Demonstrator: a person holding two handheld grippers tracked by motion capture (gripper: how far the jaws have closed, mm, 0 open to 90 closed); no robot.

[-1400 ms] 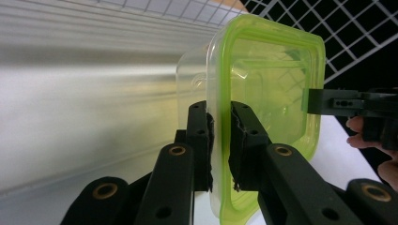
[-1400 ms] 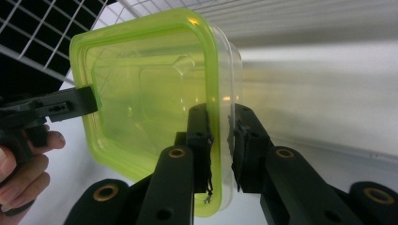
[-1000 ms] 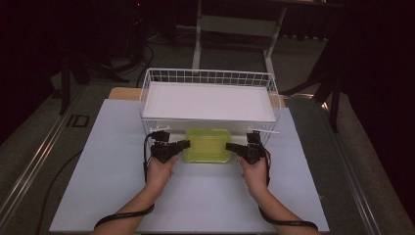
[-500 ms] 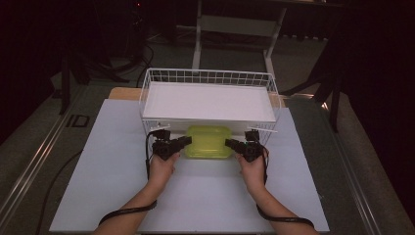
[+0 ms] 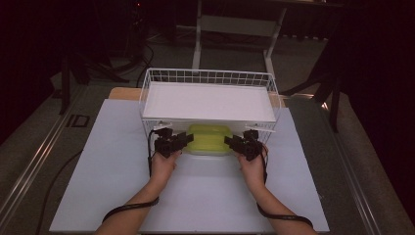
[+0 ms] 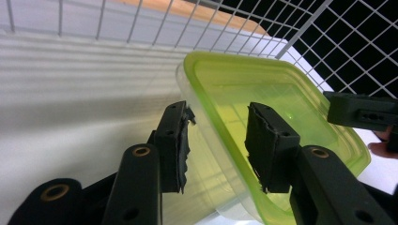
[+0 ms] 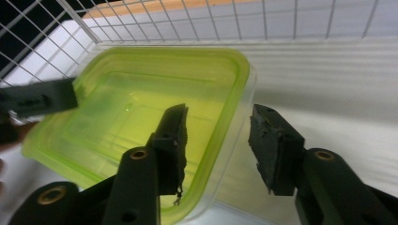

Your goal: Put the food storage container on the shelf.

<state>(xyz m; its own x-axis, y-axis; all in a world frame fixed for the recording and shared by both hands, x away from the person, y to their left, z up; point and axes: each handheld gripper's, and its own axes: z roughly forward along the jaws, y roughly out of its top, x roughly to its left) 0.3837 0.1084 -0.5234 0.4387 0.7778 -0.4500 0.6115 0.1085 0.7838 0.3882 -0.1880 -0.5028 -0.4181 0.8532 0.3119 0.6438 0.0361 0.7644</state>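
Observation:
A clear plastic container with a lime green lid (image 5: 209,138) lies on the white table top against the front wall of the white wire basket (image 5: 208,77). My left gripper (image 5: 187,139) straddles its left end and my right gripper (image 5: 228,141) its right end. In the left gripper view the lid's edge (image 6: 263,89) runs between the pads of the left gripper (image 6: 218,119), with a gap on each side. The right gripper (image 7: 218,119) likewise straddles the container's rim (image 7: 141,93) without pressing it. Both pairs of jaws have just been opening, and both grippers are open.
A flat white board (image 5: 208,102) covers the basket's inside. Wire mesh (image 6: 356,47) rises close behind the container. The white table top (image 5: 205,196) stretches toward the person. Dark floor, a table frame (image 5: 235,24) and cables lie beyond.
Both grippers' jaws have spread apart from the container's ends. The hands and the container stay almost where they were.

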